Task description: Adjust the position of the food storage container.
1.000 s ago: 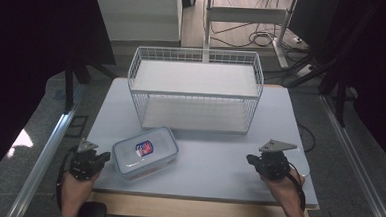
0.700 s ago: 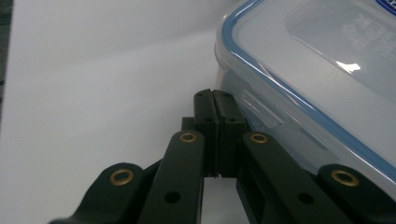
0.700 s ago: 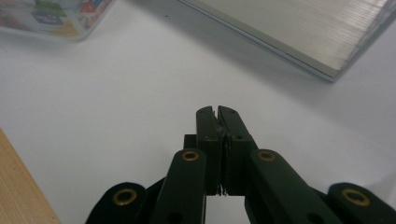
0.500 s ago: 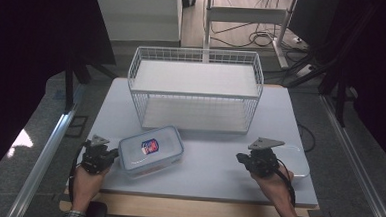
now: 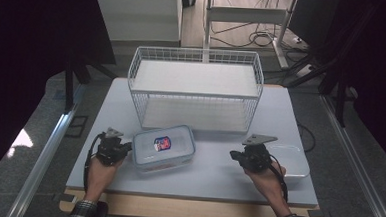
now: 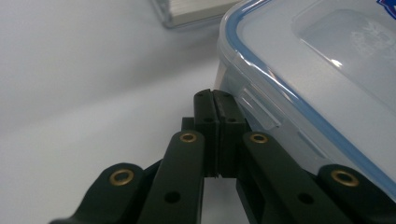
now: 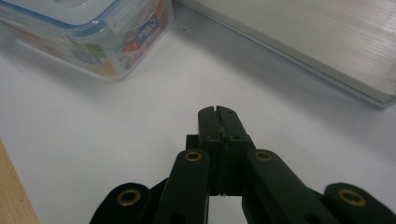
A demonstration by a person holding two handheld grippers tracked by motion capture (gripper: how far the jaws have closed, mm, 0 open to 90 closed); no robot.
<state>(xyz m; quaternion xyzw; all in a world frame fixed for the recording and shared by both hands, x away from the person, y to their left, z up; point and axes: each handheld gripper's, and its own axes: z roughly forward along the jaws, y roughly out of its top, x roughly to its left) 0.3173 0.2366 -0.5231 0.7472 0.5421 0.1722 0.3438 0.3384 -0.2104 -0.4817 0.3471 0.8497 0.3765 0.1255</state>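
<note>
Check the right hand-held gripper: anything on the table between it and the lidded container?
Nothing visible. Bare table lies between the right hand-held gripper and the lidded container. The wire basket stands behind, off that line. The left hand-held gripper, jaws shut, is already at the container's other side.

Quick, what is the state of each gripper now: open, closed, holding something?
Left gripper: closed, holding nothing, fingers right beside the lidded plastic container.
Right gripper: closed, holding nothing, over the bare table.
</note>
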